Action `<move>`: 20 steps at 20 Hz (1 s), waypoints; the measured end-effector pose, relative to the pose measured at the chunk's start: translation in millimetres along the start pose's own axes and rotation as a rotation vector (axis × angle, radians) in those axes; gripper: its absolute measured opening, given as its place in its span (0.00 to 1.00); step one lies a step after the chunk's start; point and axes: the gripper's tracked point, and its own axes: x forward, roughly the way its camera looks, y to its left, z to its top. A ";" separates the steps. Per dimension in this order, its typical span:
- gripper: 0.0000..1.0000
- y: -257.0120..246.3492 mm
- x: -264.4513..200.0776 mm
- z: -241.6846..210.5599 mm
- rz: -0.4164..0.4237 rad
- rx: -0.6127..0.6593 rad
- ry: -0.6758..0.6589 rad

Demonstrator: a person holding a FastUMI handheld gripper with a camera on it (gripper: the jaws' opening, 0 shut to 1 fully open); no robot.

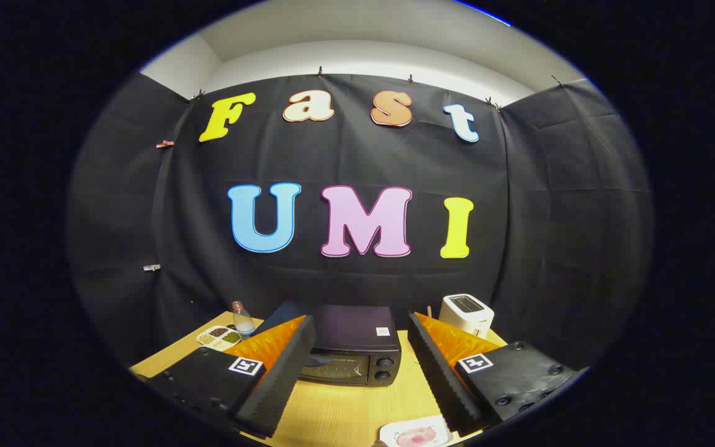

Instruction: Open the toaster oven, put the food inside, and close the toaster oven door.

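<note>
tongs (360, 366): wide apart, holding nothing | toaster oven (351, 344): door shut, on table (345, 410) just beyond the fingers, between them | food plate (416, 433): near right finger | white toaster (468, 312): behind, right

ahead: bare bench (345, 410) between the spread tool (360, 332) fingers up to the toaster oven (357, 347), door shut
left: bottle (242, 320), snack tray (220, 337)
right: white toaster (467, 313)
near: food plate (413, 433)

Glossy dark toaster oven (357, 347) on smooth light wood-grain table (345, 410)
</note>
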 end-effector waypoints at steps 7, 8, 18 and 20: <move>0.98 -0.5 1.0 -1.4 -0.017 -0.035 0.019; 0.98 -0.2 0.4 -0.9 -0.018 -0.041 0.018; 0.98 -7.7 3.8 -2.9 -0.029 -0.017 0.034; 0.98 -9.9 3.0 -4.8 -0.033 -0.014 0.040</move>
